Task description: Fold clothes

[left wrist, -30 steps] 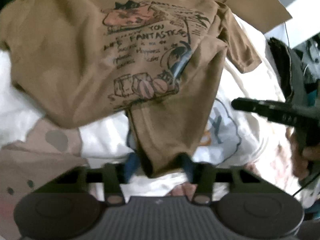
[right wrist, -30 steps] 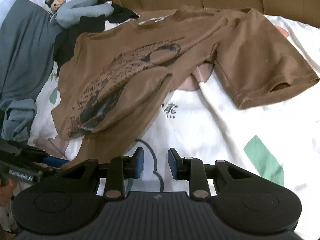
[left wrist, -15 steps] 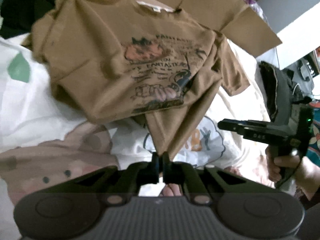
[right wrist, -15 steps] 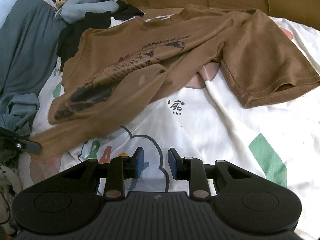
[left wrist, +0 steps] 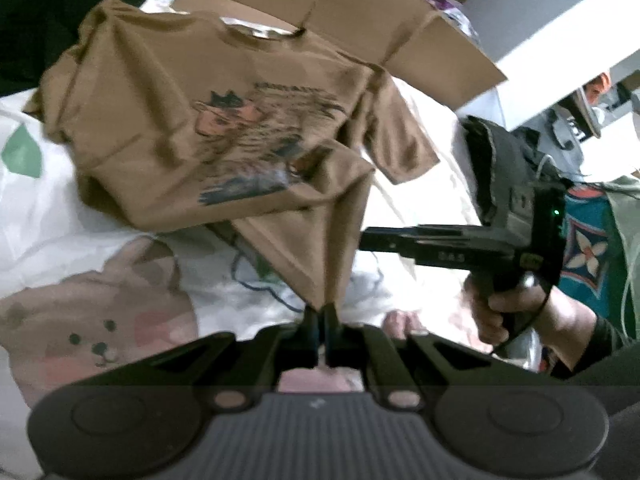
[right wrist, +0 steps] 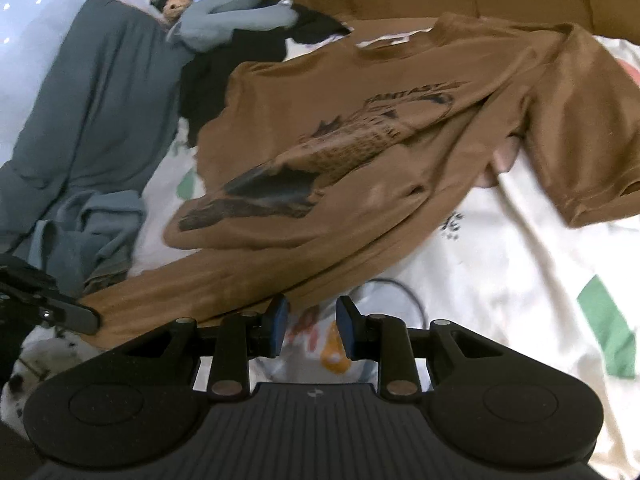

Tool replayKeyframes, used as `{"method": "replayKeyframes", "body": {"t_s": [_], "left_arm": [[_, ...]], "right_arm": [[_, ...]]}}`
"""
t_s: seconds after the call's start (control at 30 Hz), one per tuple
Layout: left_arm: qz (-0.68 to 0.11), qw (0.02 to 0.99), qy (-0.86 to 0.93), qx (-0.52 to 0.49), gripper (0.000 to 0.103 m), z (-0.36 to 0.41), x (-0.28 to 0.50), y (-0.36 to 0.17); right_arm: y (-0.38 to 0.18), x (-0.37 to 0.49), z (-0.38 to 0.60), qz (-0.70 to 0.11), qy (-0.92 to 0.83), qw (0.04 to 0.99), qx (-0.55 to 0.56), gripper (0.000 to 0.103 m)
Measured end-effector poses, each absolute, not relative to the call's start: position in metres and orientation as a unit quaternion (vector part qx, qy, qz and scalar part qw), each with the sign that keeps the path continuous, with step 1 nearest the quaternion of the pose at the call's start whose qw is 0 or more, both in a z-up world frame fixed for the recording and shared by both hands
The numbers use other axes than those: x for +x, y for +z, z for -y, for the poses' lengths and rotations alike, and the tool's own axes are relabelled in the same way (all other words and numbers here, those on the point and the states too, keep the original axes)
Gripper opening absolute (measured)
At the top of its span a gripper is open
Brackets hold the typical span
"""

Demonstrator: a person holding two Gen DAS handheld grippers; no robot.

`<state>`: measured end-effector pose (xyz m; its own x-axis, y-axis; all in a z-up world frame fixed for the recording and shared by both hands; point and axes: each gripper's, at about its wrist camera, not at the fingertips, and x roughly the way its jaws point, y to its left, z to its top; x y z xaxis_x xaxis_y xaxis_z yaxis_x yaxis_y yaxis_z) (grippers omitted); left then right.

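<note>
A brown t-shirt (right wrist: 360, 152) is spread on a white printed bedsheet (right wrist: 520, 280); its hem corner is pinched in the clenched left gripper (left wrist: 321, 318). The right gripper (right wrist: 310, 324) is held apart, ungrasping. Cardboard box (left wrist: 360, 12) behind.

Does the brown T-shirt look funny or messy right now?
Yes. The brown T-shirt lies crooked and bunched on the bedsheet, its picture creased. The left gripper pinches one bottom corner and lifts it. It is not folded yet.
</note>
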<state>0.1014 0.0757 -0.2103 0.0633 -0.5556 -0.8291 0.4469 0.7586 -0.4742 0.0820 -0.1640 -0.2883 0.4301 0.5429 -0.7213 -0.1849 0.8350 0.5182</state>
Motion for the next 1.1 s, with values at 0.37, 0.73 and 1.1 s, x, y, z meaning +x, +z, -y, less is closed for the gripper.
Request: {"method": "replayKeyframes", "body": {"t_s": [0.37,0.73,1.1], "left_arm": [[-0.593,0.711,-0.374,-0.056,0.002,-0.064,0.098,-0.216],[-0.576,0.7,-0.417,-0.071,0.002,-0.04,0.11,-0.215],[-0.566,0.695,-0.436,-0.086,0.002,-0.035,0.099,-0.217]], "right_arm": [[-0.281,0.066,0.169,-0.489,0.289,0.772,0.285,0.045],[-0.307,0.076,0.175,-0.516,0.322,0.693,0.387,0.06],[-0.334,0.074,0.181,-0.521,0.307,0.643,0.47,0.071]]}}
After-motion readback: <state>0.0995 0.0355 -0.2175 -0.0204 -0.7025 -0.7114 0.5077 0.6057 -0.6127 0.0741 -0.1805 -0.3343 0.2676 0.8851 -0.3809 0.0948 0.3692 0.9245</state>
